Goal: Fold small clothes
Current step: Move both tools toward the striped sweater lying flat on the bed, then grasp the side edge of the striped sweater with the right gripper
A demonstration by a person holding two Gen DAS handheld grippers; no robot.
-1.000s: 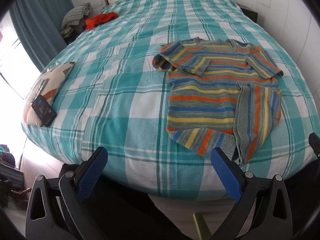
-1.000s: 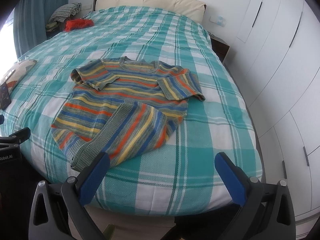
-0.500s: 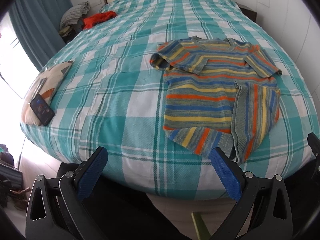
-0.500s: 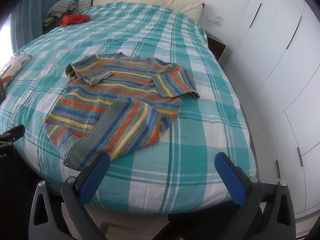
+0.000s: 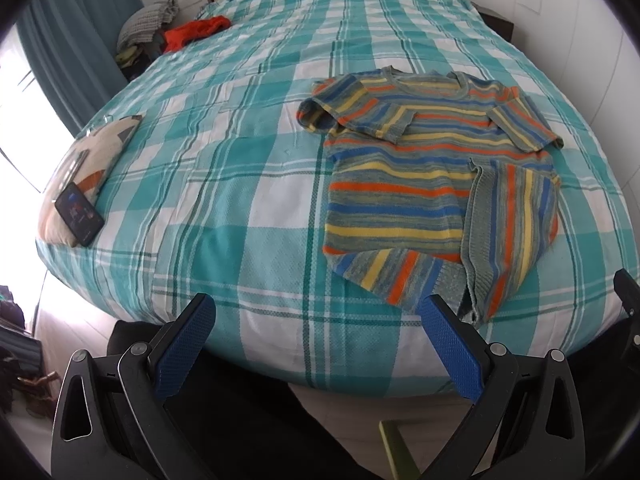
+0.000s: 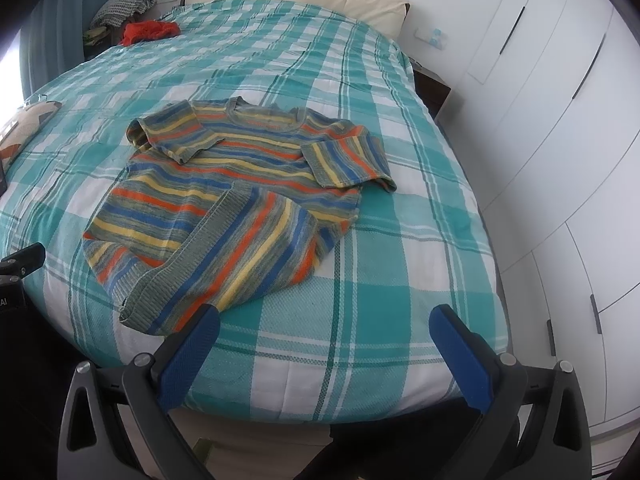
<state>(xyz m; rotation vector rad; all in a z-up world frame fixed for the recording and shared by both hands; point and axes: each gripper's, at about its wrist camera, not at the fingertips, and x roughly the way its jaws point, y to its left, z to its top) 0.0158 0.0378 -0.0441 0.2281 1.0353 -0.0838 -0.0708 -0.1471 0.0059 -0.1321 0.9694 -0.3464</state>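
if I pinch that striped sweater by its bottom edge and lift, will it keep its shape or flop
Probably flop: the striped sweater is soft knit, its sleeves and one bottom corner already folded over and creased. It looks light, so unpinched parts would likely hang down, and it may drag on the woven checked bedspread rather than slide.

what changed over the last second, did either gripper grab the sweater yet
No grab yet. Both views shifted slightly, so the grippers moved a little, but the left gripper and right gripper stayed open and empty, short of the bed's near edge. The striped sweater lies as before on the plaid bedspread, both sleeves folded in and its right hem corner turned up. The phone stayed put too.
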